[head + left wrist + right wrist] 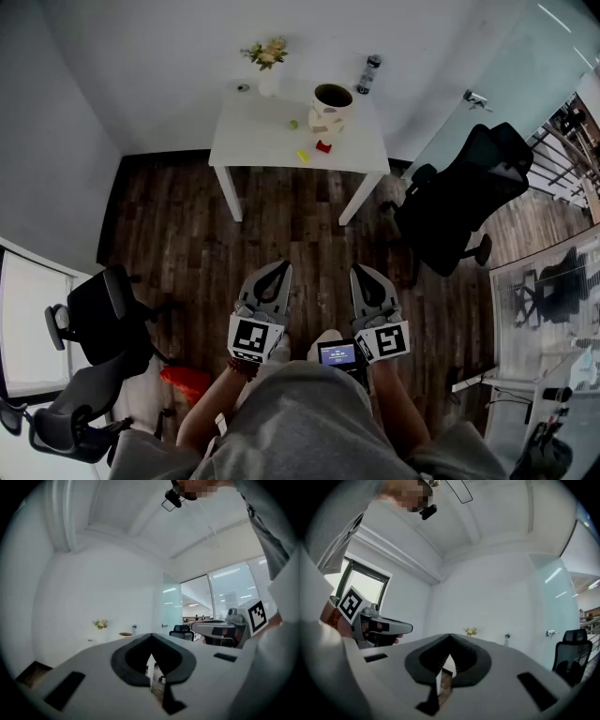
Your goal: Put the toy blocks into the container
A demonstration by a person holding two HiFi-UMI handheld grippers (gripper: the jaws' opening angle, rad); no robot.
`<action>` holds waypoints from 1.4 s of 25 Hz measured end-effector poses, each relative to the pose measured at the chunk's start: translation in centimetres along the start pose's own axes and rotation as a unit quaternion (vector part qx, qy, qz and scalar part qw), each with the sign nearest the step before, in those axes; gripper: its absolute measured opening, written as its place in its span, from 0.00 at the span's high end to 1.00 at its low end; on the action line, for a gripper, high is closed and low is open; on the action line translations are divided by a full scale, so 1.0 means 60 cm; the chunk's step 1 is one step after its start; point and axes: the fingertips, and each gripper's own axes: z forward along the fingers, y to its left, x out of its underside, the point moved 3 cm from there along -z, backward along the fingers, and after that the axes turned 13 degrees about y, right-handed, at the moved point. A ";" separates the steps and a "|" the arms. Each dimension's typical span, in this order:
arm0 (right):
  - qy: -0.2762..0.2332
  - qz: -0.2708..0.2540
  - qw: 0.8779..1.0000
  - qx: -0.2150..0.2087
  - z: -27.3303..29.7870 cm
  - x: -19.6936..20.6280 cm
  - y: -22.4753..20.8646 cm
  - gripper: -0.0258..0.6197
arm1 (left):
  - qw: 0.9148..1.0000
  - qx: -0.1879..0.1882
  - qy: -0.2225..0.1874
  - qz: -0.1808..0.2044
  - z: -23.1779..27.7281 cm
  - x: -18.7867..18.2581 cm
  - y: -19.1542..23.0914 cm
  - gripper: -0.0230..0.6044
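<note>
Left tool [283,268] and right tool [360,272] are shut, empty. Blocks [323,146] lie beside the container [332,105] on the tabletop [251,141] at 12 o'clock

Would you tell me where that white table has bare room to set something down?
Bare: the left part of the table, between the vase and the front edge, and the right front corner past the red block. Crowded: the middle, where the container, green block and yellow block sit close together.

Ahead of us, on the white rectangular table [253,141], stands the beige round container [332,108]. A red toy block [323,146] lies just before it, a yellow toy block [303,156] left of that, and a white flower vase [268,80] behind-left.
</note>
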 end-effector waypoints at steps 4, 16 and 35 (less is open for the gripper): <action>0.006 -0.002 1.000 -0.009 0.017 0.002 -0.030 0.96 | 1.000 0.009 -0.005 0.005 0.038 -0.021 -0.008 0.95; -0.012 0.000 0.999 0.047 0.190 0.003 -0.205 0.96 | 0.998 -0.057 -0.009 0.017 0.236 -0.072 0.084 0.95; 0.050 -0.024 0.995 -0.086 0.535 0.049 -0.449 0.96 | 0.992 -0.126 0.001 0.019 0.533 -0.168 0.228 0.96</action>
